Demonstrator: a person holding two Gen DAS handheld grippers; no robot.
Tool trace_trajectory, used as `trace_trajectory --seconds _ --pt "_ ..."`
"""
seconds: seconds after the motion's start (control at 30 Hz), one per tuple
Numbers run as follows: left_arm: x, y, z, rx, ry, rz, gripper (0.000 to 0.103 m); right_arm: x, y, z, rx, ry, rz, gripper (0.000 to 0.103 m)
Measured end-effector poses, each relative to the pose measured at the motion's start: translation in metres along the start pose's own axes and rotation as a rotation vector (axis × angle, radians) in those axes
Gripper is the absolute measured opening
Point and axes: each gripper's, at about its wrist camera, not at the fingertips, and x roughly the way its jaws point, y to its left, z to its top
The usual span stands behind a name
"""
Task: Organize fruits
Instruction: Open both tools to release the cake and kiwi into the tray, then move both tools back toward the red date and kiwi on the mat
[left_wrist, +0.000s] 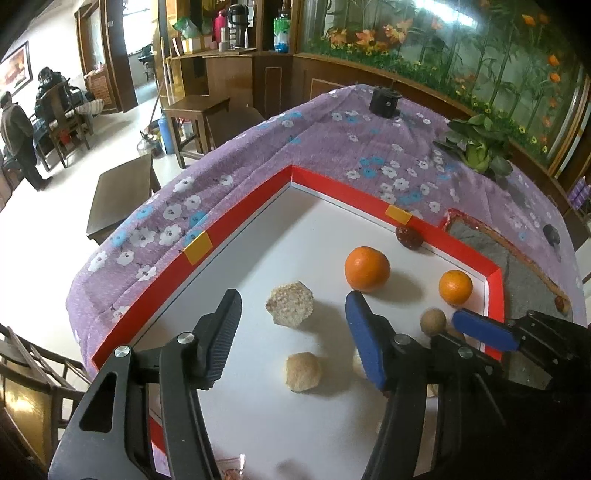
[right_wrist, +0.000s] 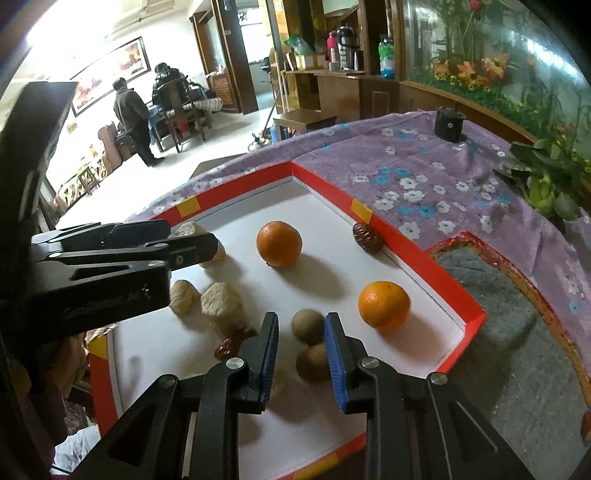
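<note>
The small brown longan (right_wrist: 307, 326) lies in the red-rimmed tray (right_wrist: 406, 242) just ahead of the right hand-held gripper (right_wrist: 301, 332), whose jaws stand narrowly apart, empty. The left hand-held gripper (left_wrist: 291, 314) gapes empty. Light, round, thin-shelled, it probably rolls; pinch gently across its middle.
</note>
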Motion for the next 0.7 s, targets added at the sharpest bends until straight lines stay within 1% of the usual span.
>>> trace_trajectory --seconds 0.17,0.2,0.23,0.47,0.7 --pt "-0.012 -0.016 -0.001 0.014 -0.024 -0.014 0.059 -0.027 -0.010 -0.009 0.035 -0.046 -0.018 0.025" --pt "-0.013 -0.020 -0.001 0.018 -0.028 -0.019 0.059 -0.027 -0.010 -0.009 0.035 -0.046 -0.018 0.026" --pt "-0.015 -0.025 -0.002 0.025 -0.031 -0.024 0.059 -0.039 -0.017 -0.015 0.052 -0.058 -0.030 0.027" --pt "-0.025 -0.075 -0.007 0.103 -0.035 -0.082 0.059 -0.070 -0.045 -0.038 0.121 -0.088 -0.085 0.028" --pt "-0.029 -0.129 -0.015 0.184 -0.021 -0.144 0.059 -0.097 -0.082 -0.069 0.205 -0.100 -0.152 0.029"
